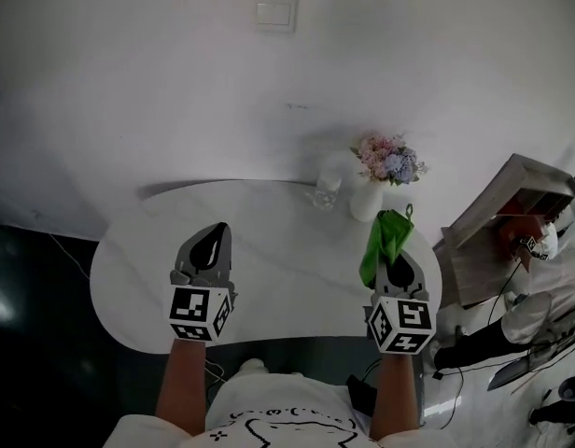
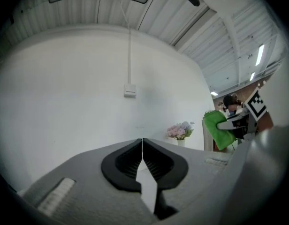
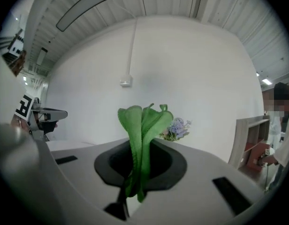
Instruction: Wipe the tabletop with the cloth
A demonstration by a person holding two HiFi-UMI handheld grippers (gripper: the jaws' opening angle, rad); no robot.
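two grippers hang above the white table (image 1: 269,222). right gripper (image 1: 392,247) clamps the green cloth (image 1: 383,244); left gripper (image 1: 214,239) is closed, empty.

Green cloth (image 1: 383,236) — bunched, pinched in the right tool (image 1: 394,258) — above the white tabletop (image 1: 287,250).

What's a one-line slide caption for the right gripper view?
Right hand-held gripper shut on a bunched green cloth, with flowers and a white wall behind.
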